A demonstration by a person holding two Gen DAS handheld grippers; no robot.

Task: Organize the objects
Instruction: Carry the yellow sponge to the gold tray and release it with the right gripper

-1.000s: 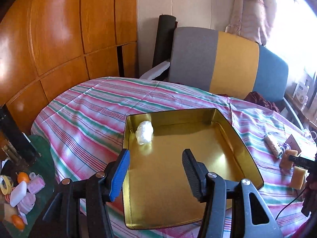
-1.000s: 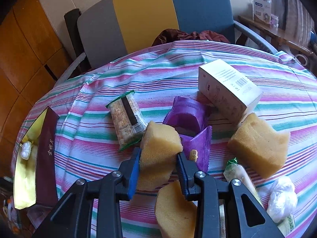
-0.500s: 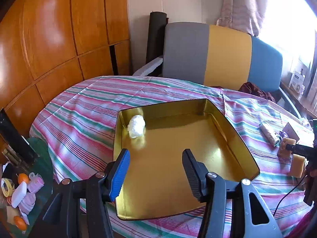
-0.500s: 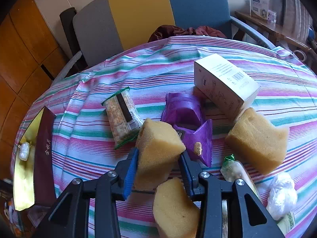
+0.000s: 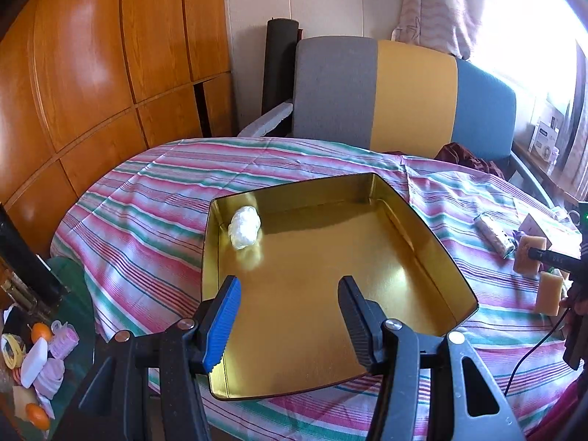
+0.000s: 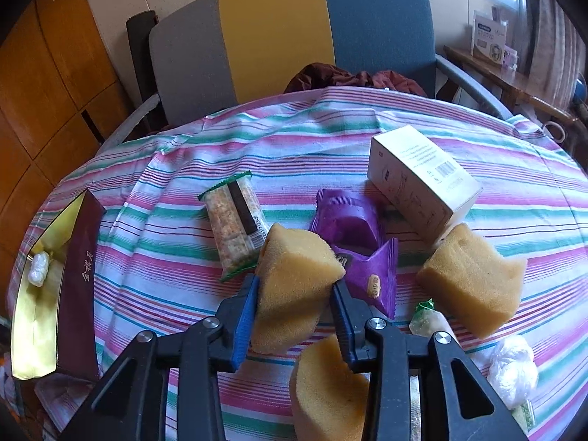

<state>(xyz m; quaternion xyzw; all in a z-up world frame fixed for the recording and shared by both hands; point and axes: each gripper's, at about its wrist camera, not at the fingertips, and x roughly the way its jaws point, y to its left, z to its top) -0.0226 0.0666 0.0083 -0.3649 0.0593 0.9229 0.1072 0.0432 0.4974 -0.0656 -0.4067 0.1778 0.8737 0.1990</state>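
Right gripper point(image 6: 294, 294) has the tan foam sponge wedge point(image 6: 294, 286) between its fingers, blue pad on one flank, black pad on the other; the foam bulges around both, and the jaws are closing a touch further on it. Sponge sits over the near-right part of the round table with the striped pink-green-white cloth point(image 6: 294, 154), above a second tan sponge chunk point(image 6: 323, 386) at the near edge. A third tan sponge block point(image 6: 474, 286) lies to the right, just beside the white cardboard box point(image 6: 422, 180). Two purple foil snack packets point(image 6: 360, 242) and a clear-wrapped cereal bar point(image 6: 233, 228) lie just beyond the held sponge; a crumpled clear plastic bag point(image 6: 514, 367) sits at the near-right edge. Left gripper point(image 5: 290, 312) hovers about half open and empty over the near edge of the gold rectangular metal tin point(image 5: 422, 242) at the table's left side. Only a small white wrapped lump point(image 5: 244, 228) lies in the tin's far-left corner. Handling judgement: sponge is very light, soft, springy, not fragile, not slippery. It compresses a lot, so grip mid-body across the broad flat flanks, not the thin wedge tip. Too shallow a bite could let it pop out.
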